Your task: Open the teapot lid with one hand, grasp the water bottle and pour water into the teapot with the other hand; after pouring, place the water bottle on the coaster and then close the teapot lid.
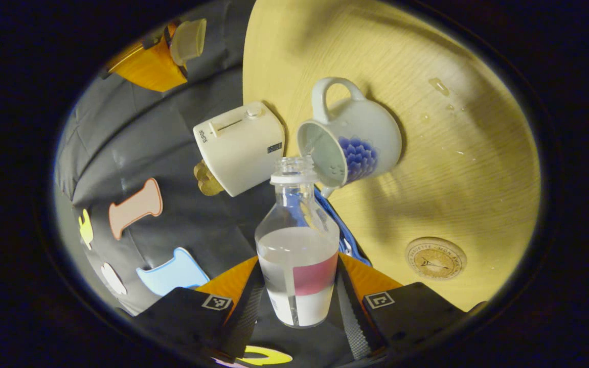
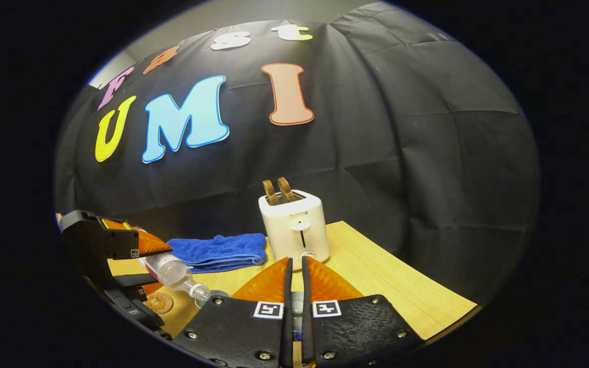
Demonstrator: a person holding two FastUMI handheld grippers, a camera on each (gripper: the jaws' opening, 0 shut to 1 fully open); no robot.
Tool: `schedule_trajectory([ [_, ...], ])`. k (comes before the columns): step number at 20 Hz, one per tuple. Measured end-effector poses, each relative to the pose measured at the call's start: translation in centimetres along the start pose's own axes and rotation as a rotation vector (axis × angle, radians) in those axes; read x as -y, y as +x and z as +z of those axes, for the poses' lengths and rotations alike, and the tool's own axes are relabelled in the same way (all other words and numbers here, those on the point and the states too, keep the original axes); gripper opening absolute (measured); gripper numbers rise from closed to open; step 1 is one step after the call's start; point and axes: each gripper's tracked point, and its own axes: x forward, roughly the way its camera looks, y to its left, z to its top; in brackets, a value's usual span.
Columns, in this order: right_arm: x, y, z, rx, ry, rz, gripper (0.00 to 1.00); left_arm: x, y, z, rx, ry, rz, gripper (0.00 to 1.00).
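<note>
Clear water bottle [image 1: 297,245] (half full), clamped in left tongs [image 1: 297,301], tilts over teapot [image 1: 348,138]; right tongs [image 2: 294,286] together.

A staged recording booth dressed as a small kitchen corner, not a real home. In the right gripper view a creased black cloth wall [image 2: 376,128] fills the upper frame, with a strip of plain grey room wall [image 2: 253,18] above its top edge (the cloth hangs as a backdrop). At lower centre a light wooden table [image 2: 376,276] carries a white toaster [image 2: 294,230] with two slices in its slots and a folded blue towel [image 2: 218,250] to its left.
</note>
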Motion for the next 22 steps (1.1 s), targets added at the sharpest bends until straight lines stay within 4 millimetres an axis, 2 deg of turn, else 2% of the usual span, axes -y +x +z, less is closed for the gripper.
schedule_trajectory([
  [1, 0.1, 0.0, 0.1, 0.002, 0.002, -0.001, 0.11, -0.2, -0.2, -0.1, -0.003, 0.016, 0.002, 0.84],
  [2, 0.1, -0.1, 0.1, 0.003, 0.005, -0.001, 0.07, -0.5, -0.2, -0.2, -0.009, 0.035, 0.005, 0.84],
  [14, 0.0, 0.1, -0.1, -0.001, 0.011, 0.007, 0.07, -2.3, -0.8, -0.5, -0.066, 0.21, 0.014, 0.84],
  [22, 0.1, 0.1, 0.0, -0.001, 0.01, 0.005, 0.07, -2.6, -1.3, -0.2, -0.065, 0.215, 0.021, 0.84],
])
